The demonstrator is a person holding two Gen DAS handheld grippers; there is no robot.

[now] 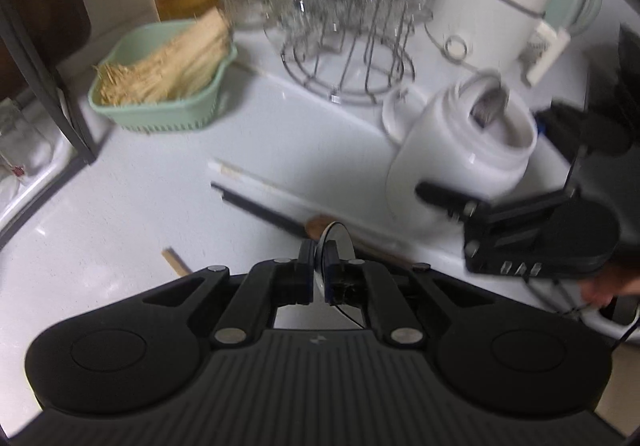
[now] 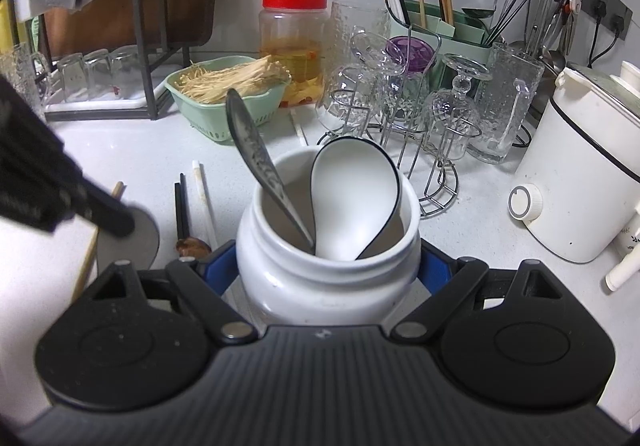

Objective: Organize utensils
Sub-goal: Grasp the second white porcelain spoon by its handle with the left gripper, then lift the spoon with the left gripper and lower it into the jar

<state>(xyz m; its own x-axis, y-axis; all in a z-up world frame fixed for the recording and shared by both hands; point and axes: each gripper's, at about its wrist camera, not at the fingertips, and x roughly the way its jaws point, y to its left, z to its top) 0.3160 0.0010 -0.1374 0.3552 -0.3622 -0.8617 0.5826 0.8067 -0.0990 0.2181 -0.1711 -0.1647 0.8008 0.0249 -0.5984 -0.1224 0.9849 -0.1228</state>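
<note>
My right gripper (image 2: pixel 326 266) is shut on a white ceramic jar (image 2: pixel 328 286), its blue pads pressing on both sides. Inside the jar lean a patterned metal spoon (image 2: pixel 256 162) and a white soup spoon (image 2: pixel 356 198). The left wrist view shows the jar (image 1: pixel 460 154) at right with the right gripper (image 1: pixel 452 202) on it. My left gripper (image 1: pixel 319 258) is shut on a grey spoon (image 1: pixel 340 242), lifted off the counter; its bowl (image 2: pixel 132 242) also shows left of the jar. On the counter lie black chopsticks (image 1: pixel 260 206), white chopsticks (image 1: pixel 256 178) and a brown wooden spoon (image 2: pixel 192 246).
A green basket (image 2: pixel 224 126) of pale strands, a red-lidded jar (image 2: pixel 292 46) and a wire rack of glasses (image 2: pixel 400 106) stand behind. A white cooker (image 2: pixel 580 186) is at right, a dish rack (image 2: pixel 120 86) at left. A green utensil holder (image 2: pixel 452 30) sits at the wall.
</note>
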